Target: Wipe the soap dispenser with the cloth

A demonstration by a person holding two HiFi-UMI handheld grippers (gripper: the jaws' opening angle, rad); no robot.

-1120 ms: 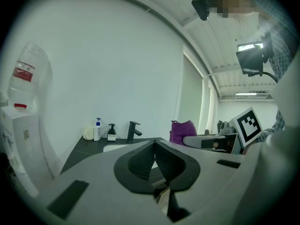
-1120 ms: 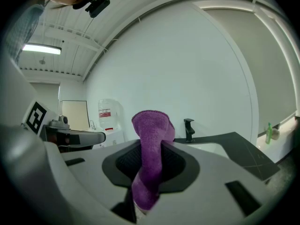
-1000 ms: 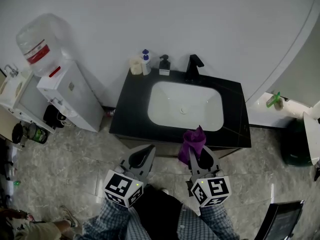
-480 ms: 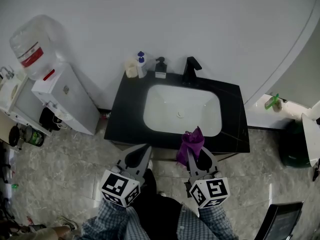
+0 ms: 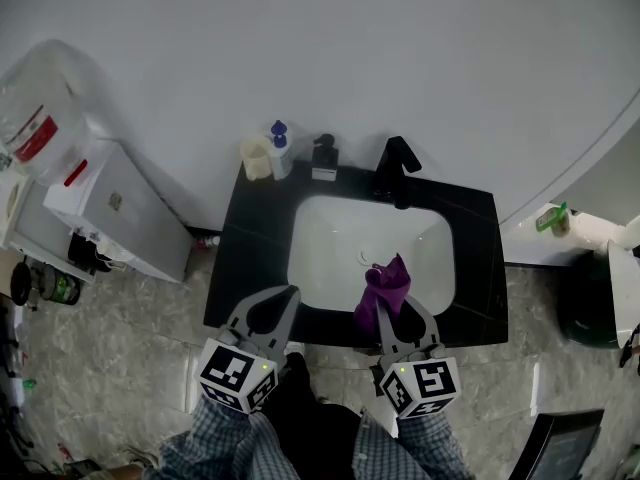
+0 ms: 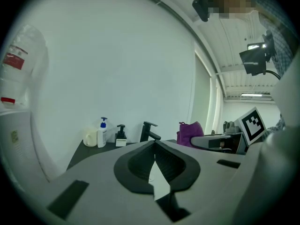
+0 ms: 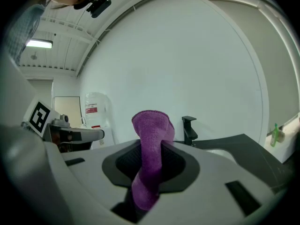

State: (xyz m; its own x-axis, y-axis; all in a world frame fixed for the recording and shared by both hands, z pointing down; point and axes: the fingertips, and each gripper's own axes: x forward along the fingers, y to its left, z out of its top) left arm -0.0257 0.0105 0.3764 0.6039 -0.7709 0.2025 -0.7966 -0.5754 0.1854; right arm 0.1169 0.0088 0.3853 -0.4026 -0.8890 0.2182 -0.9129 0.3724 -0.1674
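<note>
The black soap dispenser (image 5: 325,156) (image 6: 121,136) stands upright at the back of the black counter (image 5: 250,238), left of the black faucet (image 5: 396,168) (image 7: 189,129). My right gripper (image 5: 388,306) (image 7: 151,146) is shut on a purple cloth (image 5: 385,286) (image 7: 150,139) that sticks up from its jaws, over the front of the white basin (image 5: 340,243). My left gripper (image 5: 285,300) (image 6: 154,143) is shut with nothing in it, at the counter's front edge. Both grippers are well short of the dispenser.
A white bottle with a blue pump (image 5: 280,146) (image 6: 102,133) and a cream cup (image 5: 256,158) stand left of the dispenser. A white water cooler (image 5: 110,218) with its bottle (image 5: 35,118) stands left of the counter. A green bottle (image 5: 548,216) rests on a ledge at right.
Both grippers and the camera have moved forward toward the sink. The purple cloth now hangs over the basin's front instead of before the counter. Both grips are unchanged.
</note>
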